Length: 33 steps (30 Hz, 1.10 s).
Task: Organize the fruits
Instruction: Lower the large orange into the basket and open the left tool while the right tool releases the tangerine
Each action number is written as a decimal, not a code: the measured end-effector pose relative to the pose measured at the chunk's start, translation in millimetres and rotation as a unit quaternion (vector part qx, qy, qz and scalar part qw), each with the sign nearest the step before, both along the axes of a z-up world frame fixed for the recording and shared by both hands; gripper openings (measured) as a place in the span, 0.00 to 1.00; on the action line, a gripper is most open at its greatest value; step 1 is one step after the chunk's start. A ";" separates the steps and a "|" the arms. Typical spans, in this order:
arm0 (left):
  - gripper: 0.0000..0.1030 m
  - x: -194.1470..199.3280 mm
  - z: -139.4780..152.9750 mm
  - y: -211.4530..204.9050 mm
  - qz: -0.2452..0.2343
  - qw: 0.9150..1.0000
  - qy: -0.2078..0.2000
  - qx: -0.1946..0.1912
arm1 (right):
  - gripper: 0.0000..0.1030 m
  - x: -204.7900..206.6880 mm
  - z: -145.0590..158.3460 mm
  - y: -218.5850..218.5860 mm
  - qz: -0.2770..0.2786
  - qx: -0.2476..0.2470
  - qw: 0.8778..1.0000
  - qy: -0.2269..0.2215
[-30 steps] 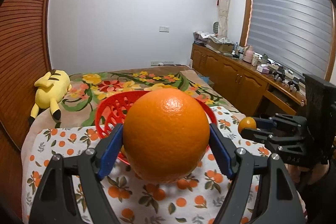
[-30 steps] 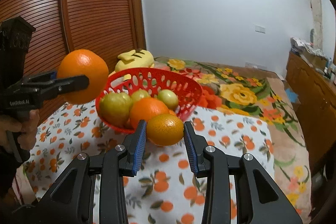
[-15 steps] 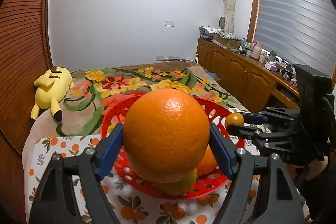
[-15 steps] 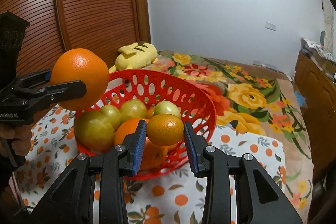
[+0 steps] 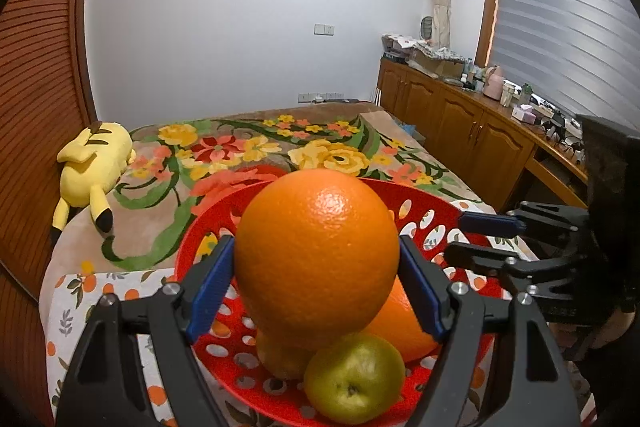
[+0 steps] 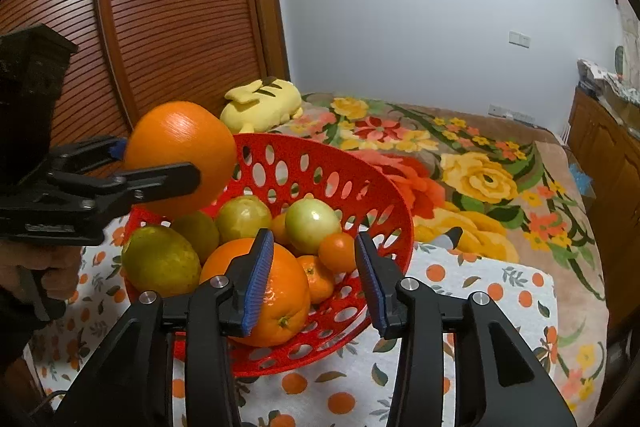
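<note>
My left gripper [image 5: 316, 269] is shut on a big orange [image 5: 316, 253] and holds it above the near rim of the red perforated basket [image 5: 436, 203]. The same orange [image 6: 180, 155] shows at the basket's left rim [image 6: 384, 195] in the right wrist view. My right gripper [image 6: 314, 269] is open and empty over the basket's front. Below it lie a large orange [image 6: 276, 291], a small mandarin [image 6: 338, 251], green fruits [image 6: 312, 219] and a pear-like green fruit [image 6: 160, 261]. In the left wrist view a green fruit [image 5: 354, 379] lies under the held orange.
The basket sits on a white cloth with orange prints [image 6: 472, 359] spread over a bed with a floral blanket [image 6: 480, 179]. A yellow plush toy [image 5: 96, 167] lies at the far left by the wooden slatted wall. Wooden cabinets [image 5: 460, 131] run along the right.
My right gripper has opened and let its small mandarin fall into the basket. Both grippers moved forward over the basket; the left still holds the big orange.
</note>
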State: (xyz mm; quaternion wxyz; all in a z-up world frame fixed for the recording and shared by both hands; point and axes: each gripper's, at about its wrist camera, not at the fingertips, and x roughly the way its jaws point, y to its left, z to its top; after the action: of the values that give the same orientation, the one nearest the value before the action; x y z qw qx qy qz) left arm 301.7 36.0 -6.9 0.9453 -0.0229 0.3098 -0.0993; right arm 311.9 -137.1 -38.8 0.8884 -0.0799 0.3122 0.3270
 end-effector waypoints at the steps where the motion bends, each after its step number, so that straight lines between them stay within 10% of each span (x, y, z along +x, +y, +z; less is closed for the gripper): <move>1: 0.76 2.2 -1.4 -0.4 0.000 1.000 0.002 0.001 | 0.42 -0.8 0.9 -0.9 0.001 0.002 1.000 0.000; 33: 0.79 4.0 -19.3 -10.7 0.011 0.999 0.029 0.030 | 0.46 -27.5 -0.4 -3.2 0.001 -0.003 1.000 -0.006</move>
State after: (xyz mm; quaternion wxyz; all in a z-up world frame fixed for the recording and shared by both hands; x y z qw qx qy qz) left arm 305.6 25.3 -26.2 0.9372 -0.0003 0.3397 -0.0790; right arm 284.4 -140.3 -39.2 0.8896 -0.0847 0.3076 0.3269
